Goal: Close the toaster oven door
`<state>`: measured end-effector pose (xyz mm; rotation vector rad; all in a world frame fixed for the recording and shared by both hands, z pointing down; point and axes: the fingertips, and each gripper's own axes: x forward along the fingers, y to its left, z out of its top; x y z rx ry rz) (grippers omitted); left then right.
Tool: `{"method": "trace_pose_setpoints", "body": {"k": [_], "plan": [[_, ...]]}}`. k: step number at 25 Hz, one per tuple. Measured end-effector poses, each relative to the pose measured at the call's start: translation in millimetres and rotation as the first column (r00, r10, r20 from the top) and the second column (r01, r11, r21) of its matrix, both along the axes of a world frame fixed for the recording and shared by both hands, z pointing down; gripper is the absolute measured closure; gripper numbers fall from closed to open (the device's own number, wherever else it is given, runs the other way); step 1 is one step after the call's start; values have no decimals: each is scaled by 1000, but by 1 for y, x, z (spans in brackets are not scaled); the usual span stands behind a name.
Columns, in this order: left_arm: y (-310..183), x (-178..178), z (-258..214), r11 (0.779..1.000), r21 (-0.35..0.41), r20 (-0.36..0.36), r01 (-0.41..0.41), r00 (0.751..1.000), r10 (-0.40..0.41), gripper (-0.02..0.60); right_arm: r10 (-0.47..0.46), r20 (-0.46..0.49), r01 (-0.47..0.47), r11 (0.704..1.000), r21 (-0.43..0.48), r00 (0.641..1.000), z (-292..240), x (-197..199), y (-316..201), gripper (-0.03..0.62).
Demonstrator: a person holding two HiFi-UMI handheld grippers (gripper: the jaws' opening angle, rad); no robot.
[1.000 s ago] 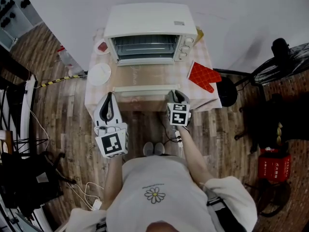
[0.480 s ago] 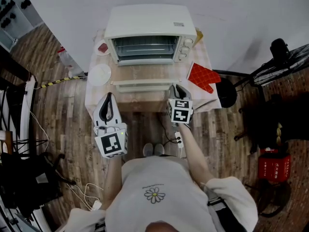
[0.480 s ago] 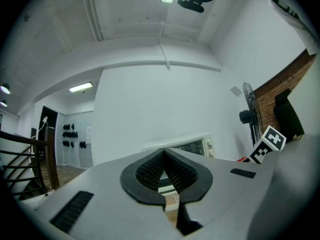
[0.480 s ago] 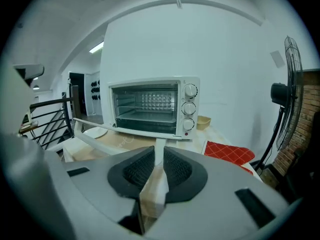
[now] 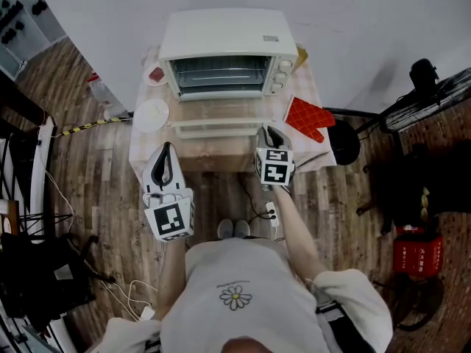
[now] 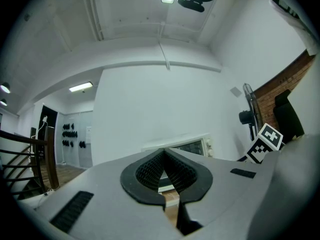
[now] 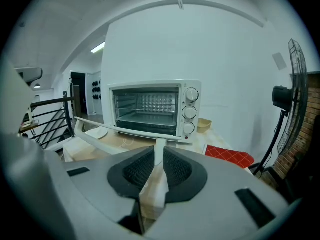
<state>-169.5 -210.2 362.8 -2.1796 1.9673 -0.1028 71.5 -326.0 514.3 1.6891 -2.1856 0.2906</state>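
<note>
A white toaster oven (image 5: 228,50) stands at the back of a small table (image 5: 221,153), with its cavity open. Its glass door (image 5: 221,116) hangs partly raised, and the white handle bar (image 5: 219,129) runs along the door's front edge. My right gripper (image 5: 269,134) is shut on the right end of that handle. In the right gripper view the handle's white bracket (image 7: 159,151) is pinched between the pads, with the oven (image 7: 150,109) straight ahead. My left gripper (image 5: 166,149) hovers at the table's front left, shut and empty, and is seen in its own view (image 6: 163,153) too.
A white plate (image 5: 151,113) and a small dish (image 5: 155,73) lie left of the oven. A red oven mitt (image 5: 310,118) lies to its right. A black stool (image 5: 346,140) and a fan (image 5: 434,87) stand right of the table, which is backed by a white wall.
The right gripper has risen with the handle, and the door has swung up from nearly flat towards the oven. The left gripper has stayed put.
</note>
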Motion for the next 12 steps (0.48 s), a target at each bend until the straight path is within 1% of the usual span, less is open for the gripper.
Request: {"method": "trace_pose_setpoints", "body": {"k": [2,5,8,12], "plan": [[1,0,-1,1000,6,-8,0,1000,0,566,4,2,-4,1000,4,1000,-2,0,-1,537],[1,0,-1,1000,3,2,-3,1000,3,566,4,1,-4,1000,8,1000,-6,-1,-3,537],[1,1,-5,1000,16,-33,2,999,-2,566,5,-5,-5,1000,25,1000,-12,-1,-6,537],[3,-1,-1,1000,6,7,-3,1000,3,566,2,-5,-2,1000,26,1000,-17,-3,-7,537]]}}
